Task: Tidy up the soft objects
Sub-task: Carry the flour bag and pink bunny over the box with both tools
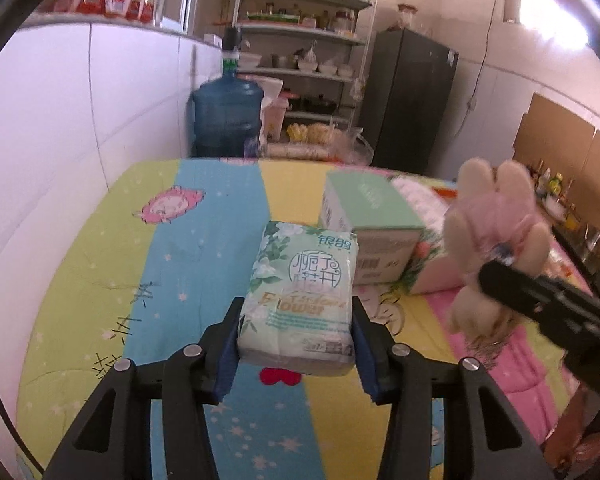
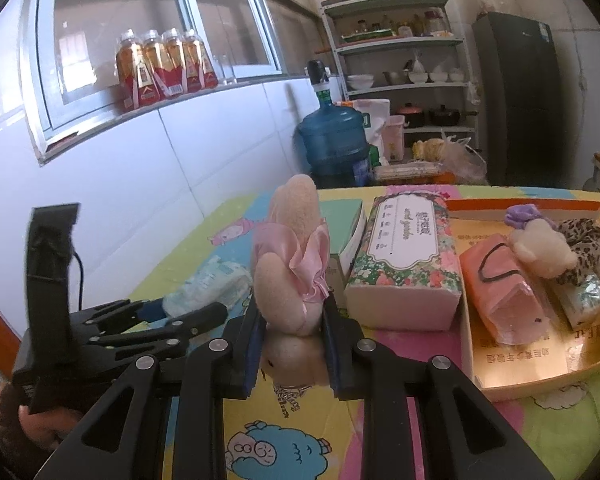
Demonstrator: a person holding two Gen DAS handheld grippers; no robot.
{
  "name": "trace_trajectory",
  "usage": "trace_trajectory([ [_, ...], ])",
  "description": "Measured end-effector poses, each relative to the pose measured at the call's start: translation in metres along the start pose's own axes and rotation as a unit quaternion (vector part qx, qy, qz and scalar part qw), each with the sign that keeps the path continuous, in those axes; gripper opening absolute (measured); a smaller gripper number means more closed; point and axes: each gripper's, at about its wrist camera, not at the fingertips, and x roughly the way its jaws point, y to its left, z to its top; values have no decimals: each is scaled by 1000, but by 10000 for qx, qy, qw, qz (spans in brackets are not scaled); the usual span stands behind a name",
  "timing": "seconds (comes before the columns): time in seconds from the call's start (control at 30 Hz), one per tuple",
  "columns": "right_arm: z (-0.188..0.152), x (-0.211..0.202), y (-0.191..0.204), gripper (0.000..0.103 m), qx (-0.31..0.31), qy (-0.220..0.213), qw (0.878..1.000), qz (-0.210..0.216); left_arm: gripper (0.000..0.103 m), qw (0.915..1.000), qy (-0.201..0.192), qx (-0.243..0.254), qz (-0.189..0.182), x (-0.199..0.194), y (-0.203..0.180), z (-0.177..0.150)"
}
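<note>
Both tongs loaded, soft goods lifted for sorting.

Left tongs [image 1: 296,340] clamped on tissue pack [image 1: 300,300], raised clear of the desk [image 1: 160,280]; right tongs [image 2: 292,344] pinching plush toy [image 2: 292,264] upright, likely bound for cardboard tray [image 2: 540,384] already holding similar soft items.

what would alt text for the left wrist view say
The left gripper clamps a green floral tissue pack above a colourful patterned cloth. At right, the right gripper holds a pink plush toy.
</note>
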Motion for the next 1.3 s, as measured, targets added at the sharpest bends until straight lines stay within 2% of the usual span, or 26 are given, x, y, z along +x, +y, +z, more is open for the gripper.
trace_trajectory([
  [0.2, 1, -19, -1, 27, 7, -185, 9998, -86, 49, 9990, -442, -99, -50, -24, -18, 8],
  [0.6, 8, -66, -31, 27, 139, -595, 9973, -413, 49, 9964, -775, 32, -337, -34, -70, 25],
  [1.03, 10, -104, -81, 27, 322, -840, 9933, -729, 49, 9942, -870, 291, -558, -28, -131, 36],
  [1.3, 7, -120, -110, 27, 484, -933, 9908, -849, 49, 9945, -775, 326, -618, -11, -160, 35],
])
